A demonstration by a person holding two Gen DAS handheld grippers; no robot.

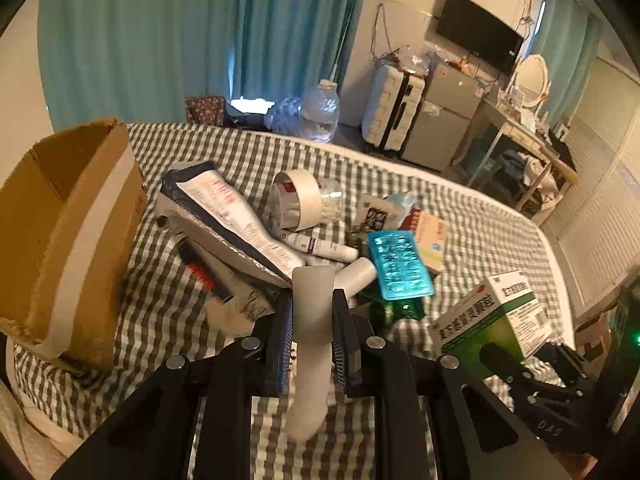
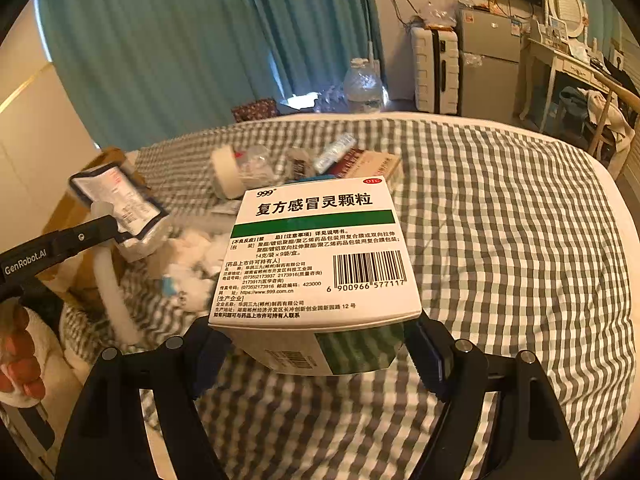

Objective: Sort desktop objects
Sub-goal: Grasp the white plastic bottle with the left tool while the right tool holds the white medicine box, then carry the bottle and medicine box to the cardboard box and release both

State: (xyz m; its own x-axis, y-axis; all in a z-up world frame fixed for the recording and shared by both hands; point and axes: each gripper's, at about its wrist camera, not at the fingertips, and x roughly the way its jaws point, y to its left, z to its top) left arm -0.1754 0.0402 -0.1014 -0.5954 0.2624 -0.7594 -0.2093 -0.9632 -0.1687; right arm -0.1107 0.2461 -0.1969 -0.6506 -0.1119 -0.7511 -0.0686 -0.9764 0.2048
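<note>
Left tongs (image 1: 312, 336): clenched on a white tube (image 1: 310, 344); we grip it at mid-length, so both ends stick out past the pads and it hangs clear of the bed.
Right tongs (image 2: 320, 350): closed on a medicine box (image 2: 320, 256) across its width, printed face up; we hold its near end, so most of the box juts forward.
Why both are loaded: we judge each hand has taken one item from the pile, ready to sort two at once.
Pile: the rest lies in the middle of the bed (image 1: 500, 240), namely a foil pouch (image 1: 228, 216), a tape roll (image 1: 298, 200), a blue blister pack (image 1: 400, 264) and a small white bottle (image 1: 320, 246), overlapping one another.
Carton (image 1: 68, 240): open cardboard box at the left edge of the bed, just beside the pile; we take it for the likely bin, being the only container near.
Risk: the tube looks smooth and round, so it could swivel between the pads.
Progress: early, we judge; most items are still unsorted.
</note>
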